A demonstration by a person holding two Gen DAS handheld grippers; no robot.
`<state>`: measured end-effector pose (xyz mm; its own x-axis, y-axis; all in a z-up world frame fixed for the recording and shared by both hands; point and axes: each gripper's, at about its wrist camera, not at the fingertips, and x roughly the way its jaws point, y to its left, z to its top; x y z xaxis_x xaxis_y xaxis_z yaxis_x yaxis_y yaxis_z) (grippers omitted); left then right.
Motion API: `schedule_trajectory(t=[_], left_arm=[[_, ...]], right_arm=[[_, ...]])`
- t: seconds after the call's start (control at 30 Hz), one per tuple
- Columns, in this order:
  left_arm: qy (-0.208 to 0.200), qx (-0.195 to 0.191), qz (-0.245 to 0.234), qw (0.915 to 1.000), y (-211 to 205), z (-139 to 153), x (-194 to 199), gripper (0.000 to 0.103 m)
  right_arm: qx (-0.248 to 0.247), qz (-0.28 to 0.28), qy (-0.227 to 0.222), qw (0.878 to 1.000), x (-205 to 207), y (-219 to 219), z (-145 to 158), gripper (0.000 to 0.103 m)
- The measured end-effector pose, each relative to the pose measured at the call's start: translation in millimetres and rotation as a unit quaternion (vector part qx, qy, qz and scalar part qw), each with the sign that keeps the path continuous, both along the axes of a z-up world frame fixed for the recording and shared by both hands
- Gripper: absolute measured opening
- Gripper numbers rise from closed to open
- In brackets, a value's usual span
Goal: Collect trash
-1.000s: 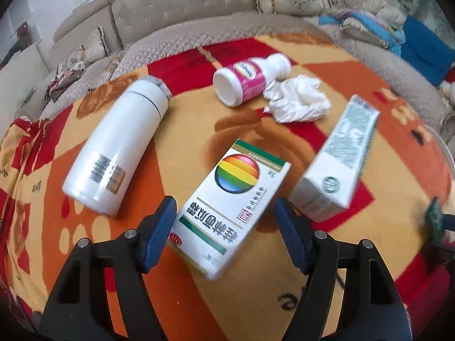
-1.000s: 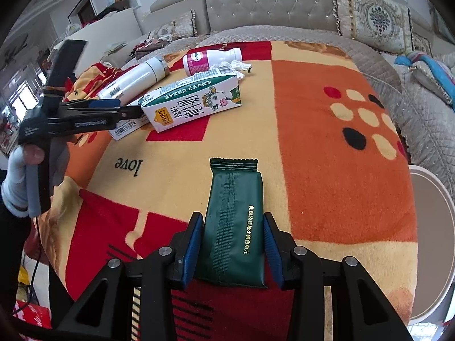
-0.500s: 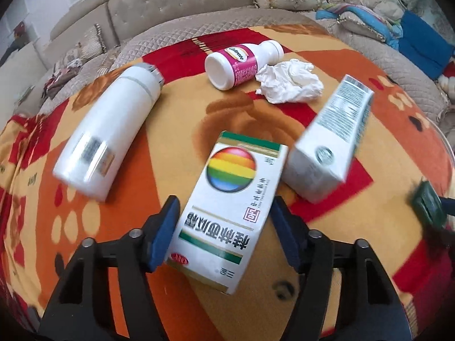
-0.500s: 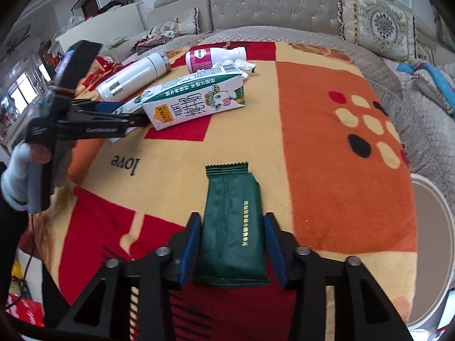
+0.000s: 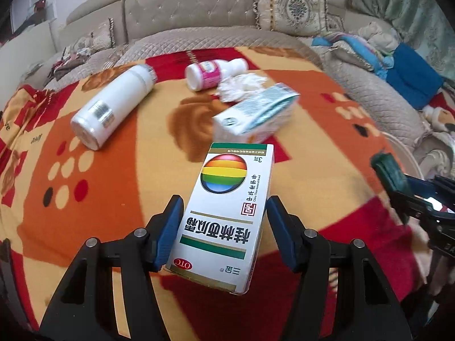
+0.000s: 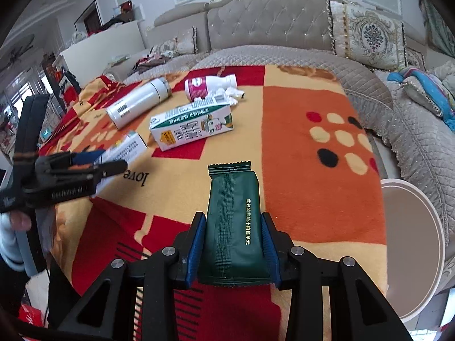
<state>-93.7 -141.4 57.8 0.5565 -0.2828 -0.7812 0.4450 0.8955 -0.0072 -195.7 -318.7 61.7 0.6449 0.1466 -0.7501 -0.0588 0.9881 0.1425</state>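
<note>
Bedside white bin (image 6: 409,255) partly cropped, seemingly.

A blanket (image 6: 298,108) in red, orange and cream blocks is covering the bed, with quilted grey bedding showing around its edges. A milk carton (image 6: 193,126) is lying on its side on the blanket. Just behind the carton, crumpled tissue (image 6: 227,95) is touching a toppled pink-labelled bottle (image 6: 206,85). Left of the carton, a white flask (image 6: 138,103) is lying on its side.
</note>
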Motion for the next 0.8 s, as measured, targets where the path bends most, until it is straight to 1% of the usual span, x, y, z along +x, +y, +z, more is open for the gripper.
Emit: schedule_trajectory(t=[0.23, 0.5, 0.8], left_arm=[[-0.026, 0.007, -0.024, 0.9994, -39.0, 13.6, -24.8, 0.059], [-0.043, 0.003, -0.047, 0.998, -82.0, 23.8, -42.2, 0.059], [-0.038, -0.005, -0.066, 0.9971, -122.0, 23.6, -50.5, 0.058]], right_arm=[[0.006, -0.017, -0.015, 1.0, -14.5, -17.9, 10.9, 0.037], [0.008, -0.049, -0.027, 0.998, -31.9, -48.9, 20.3, 0.037], [0.011, -0.083, -0.029, 0.996, -44.6, -84.9, 21.1, 0.037]])
